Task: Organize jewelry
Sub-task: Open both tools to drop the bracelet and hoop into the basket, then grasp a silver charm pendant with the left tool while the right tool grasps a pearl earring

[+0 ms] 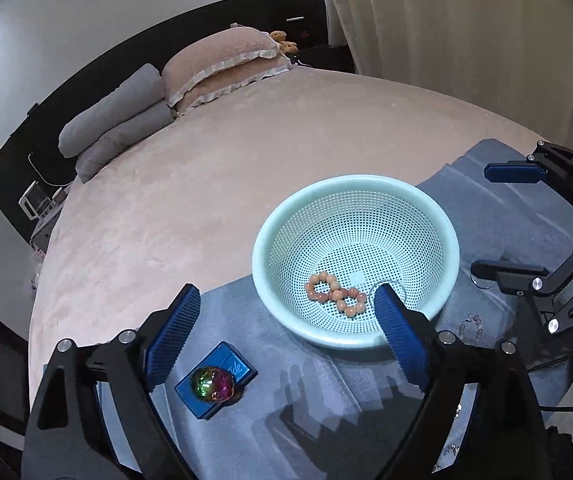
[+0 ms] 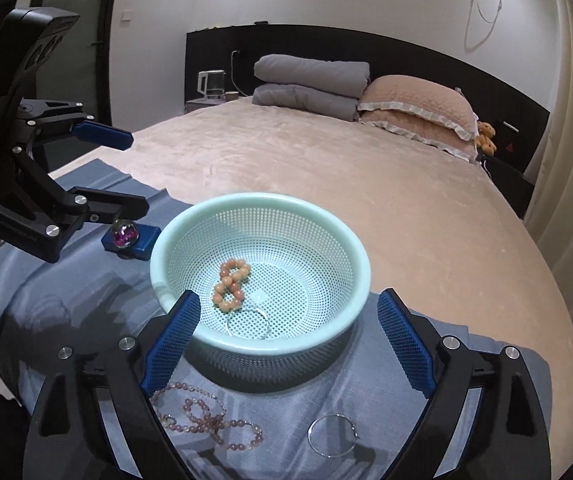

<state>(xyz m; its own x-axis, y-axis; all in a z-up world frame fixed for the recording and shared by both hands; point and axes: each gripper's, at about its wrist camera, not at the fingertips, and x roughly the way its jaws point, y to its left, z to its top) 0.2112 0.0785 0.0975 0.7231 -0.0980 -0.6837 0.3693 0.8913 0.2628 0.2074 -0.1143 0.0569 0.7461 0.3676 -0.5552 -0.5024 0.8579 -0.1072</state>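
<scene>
Both tools stand wide apart with nothing pressed between their blue pads. The left tool (image 1: 286, 332) hangs over the blue cloth (image 1: 286, 380) spread on the bed (image 1: 206, 160); its right finger reaches over the near rim of the pale green perforated basket (image 1: 262, 240), while its left finger stands clear of the basket. Just below that left finger sits a small blue box (image 1: 242, 368) with an iridescent round gem (image 1: 211, 383) on top.

Inside the basket, ahead of the left tool, lies an orange bead bracelet (image 1: 334, 294) twisted into a figure eight, and beside it a thin silver bangle (image 2: 246, 322) rests near the basket wall closest to the right tool.

The right tool (image 2: 288, 344) straddles the basket's near side, one finger to each side of it, neither pad touching it as far as I can see. Under that tool, on the cloth, lie a loose pinkish bead string (image 2: 206, 420) toward its left finger and a plain silver ring-shaped bangle (image 2: 332, 434) toward its right finger, the two well apart.

Beyond the tools, at the head of the bed, are folded grey blankets (image 2: 310, 84) and pink pillows (image 2: 418, 108).
</scene>
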